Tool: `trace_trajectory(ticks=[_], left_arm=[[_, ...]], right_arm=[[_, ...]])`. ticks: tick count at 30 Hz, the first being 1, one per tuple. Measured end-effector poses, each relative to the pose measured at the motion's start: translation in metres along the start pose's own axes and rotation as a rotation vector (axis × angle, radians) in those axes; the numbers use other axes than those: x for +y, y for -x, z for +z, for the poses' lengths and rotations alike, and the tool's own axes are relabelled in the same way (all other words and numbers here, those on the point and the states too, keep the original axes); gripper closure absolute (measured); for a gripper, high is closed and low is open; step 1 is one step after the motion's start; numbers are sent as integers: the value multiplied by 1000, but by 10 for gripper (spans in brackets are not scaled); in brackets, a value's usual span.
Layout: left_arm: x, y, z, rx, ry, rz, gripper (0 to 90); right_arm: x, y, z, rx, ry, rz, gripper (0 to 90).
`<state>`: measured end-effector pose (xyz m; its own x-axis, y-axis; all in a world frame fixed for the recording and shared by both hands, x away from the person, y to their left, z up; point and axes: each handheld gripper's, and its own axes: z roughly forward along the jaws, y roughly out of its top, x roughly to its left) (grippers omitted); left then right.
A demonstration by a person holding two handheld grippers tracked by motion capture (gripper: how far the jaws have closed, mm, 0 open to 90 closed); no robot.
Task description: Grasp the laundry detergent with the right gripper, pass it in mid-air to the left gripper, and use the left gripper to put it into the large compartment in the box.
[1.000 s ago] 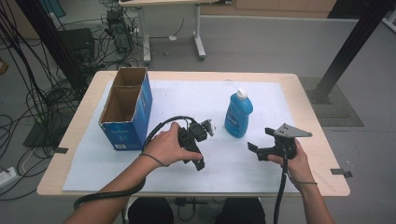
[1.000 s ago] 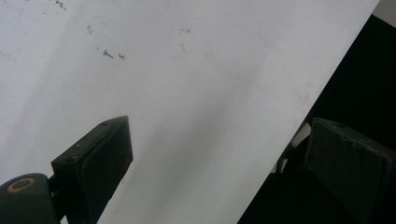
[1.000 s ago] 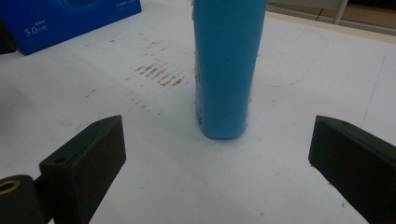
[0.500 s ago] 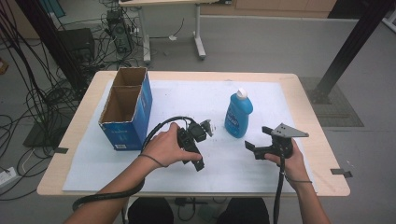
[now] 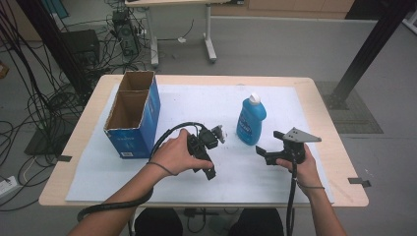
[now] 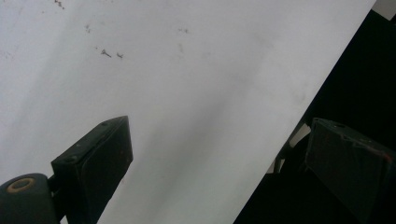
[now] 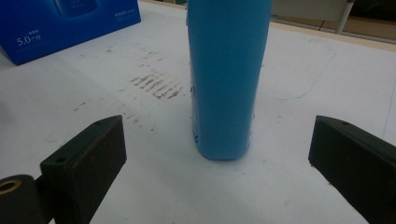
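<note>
We see a smooth blue plastic bottle [image 5: 251, 120] with a white cap standing upright, its long axis vertical, on a matte white sheet [image 5: 196, 105] marked with brownish scuffs, to the right of an open blue cardboard box [image 5: 133, 118]. Our right gripper [image 5: 263, 152] sits just in front of the bottle, its blocky black jaws spread wide and holding nothing. Our left gripper [image 5: 209, 172] rests tilted over the sheet's near edge, jaws wide apart and empty.

The blue bottle [image 7: 229, 79] is cut off at the right gripper view's top edge.
</note>
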<state>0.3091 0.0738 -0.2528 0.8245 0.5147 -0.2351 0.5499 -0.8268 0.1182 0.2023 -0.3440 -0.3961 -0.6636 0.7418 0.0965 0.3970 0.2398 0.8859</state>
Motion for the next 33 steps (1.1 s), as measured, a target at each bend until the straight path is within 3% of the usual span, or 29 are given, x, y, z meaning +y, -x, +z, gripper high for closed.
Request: trace_trajectory(ticks=[33], left_arm=[[0,-1,-2,-6,6,-7,77]], right_arm=[[8,8,30,3,2,-10,39]])
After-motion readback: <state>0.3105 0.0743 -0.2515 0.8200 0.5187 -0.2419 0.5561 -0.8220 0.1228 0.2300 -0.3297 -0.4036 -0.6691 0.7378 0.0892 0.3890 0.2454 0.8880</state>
